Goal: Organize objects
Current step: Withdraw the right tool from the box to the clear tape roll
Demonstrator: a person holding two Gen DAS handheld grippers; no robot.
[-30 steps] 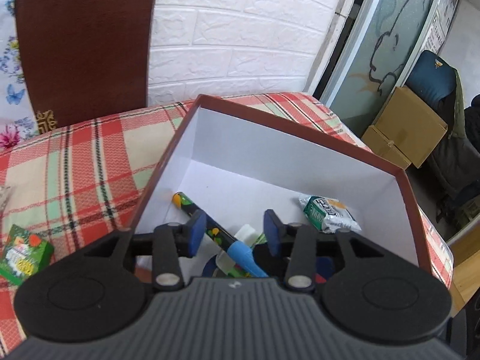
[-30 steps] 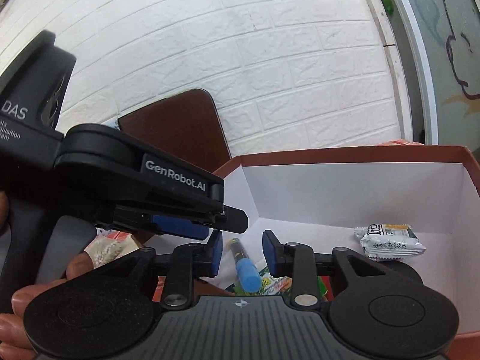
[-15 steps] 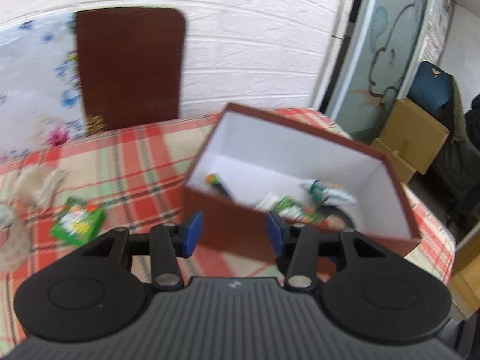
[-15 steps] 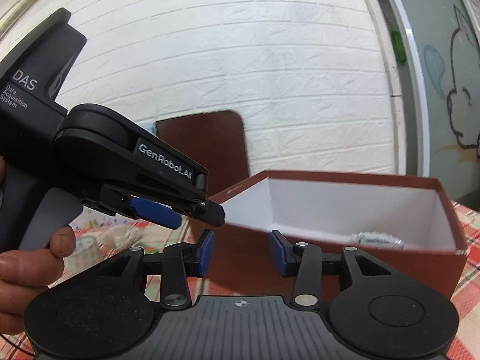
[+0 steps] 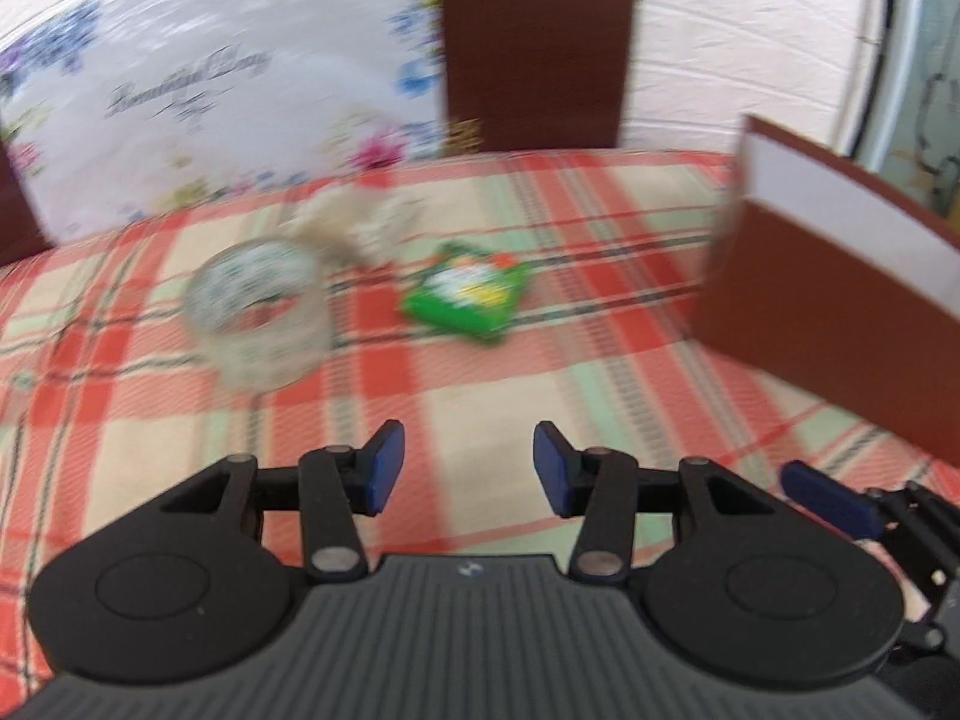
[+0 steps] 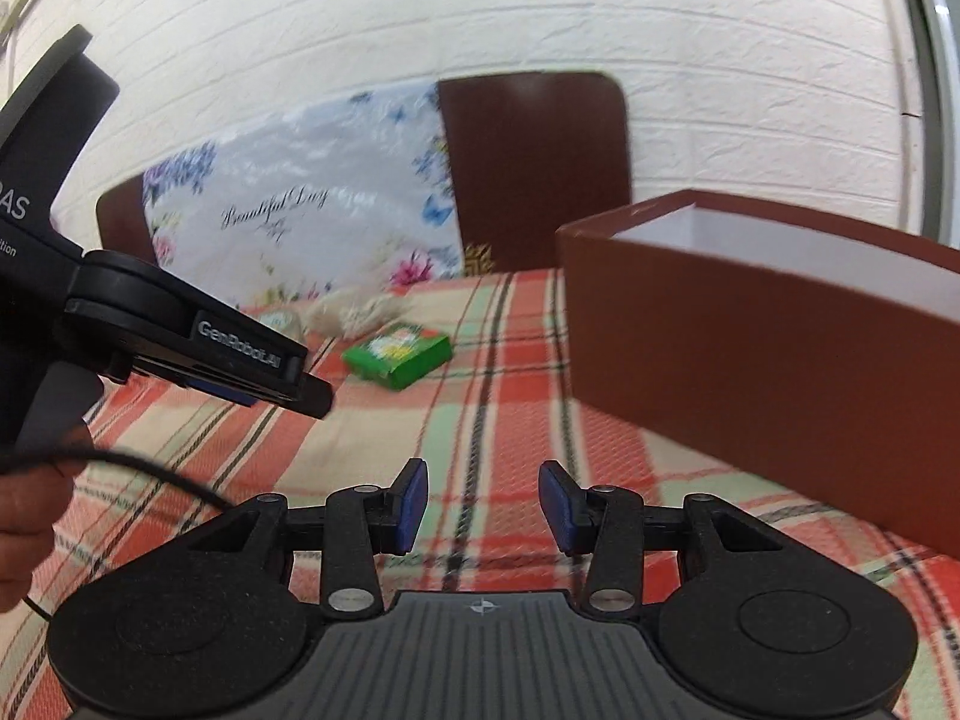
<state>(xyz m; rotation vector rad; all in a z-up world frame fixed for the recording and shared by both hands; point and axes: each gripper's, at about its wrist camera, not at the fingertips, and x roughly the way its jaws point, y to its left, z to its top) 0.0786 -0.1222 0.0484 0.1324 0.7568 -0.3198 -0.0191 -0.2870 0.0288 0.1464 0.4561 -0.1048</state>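
Observation:
A green snack packet (image 5: 465,294) (image 6: 399,354) lies flat on the plaid tablecloth, ahead of both grippers. The brown box (image 5: 840,312) (image 6: 750,348) with a white inside stands to the right; its contents are hidden from here. My left gripper (image 5: 468,468) hovers over bare cloth, open, nothing between its blue pads. It also shows from the side in the right wrist view as the left gripper (image 6: 300,387). My right gripper (image 6: 483,507) is open and empty, low over the cloth beside the box. In the left wrist view its blue fingertip (image 5: 831,499) shows at lower right.
A clear glass (image 5: 258,312) stands left of the packet, with a crumpled beige bag (image 5: 360,222) behind it. A brown chair back (image 6: 534,162) and a floral cloth (image 6: 300,210) stand at the table's far edge. A hand and a black cable (image 6: 150,468) are at left.
Both grippers have pulled back out of the box and swung left. The box's inside has gone from view; the packet and glass now lie ahead. The right jaws have widened.

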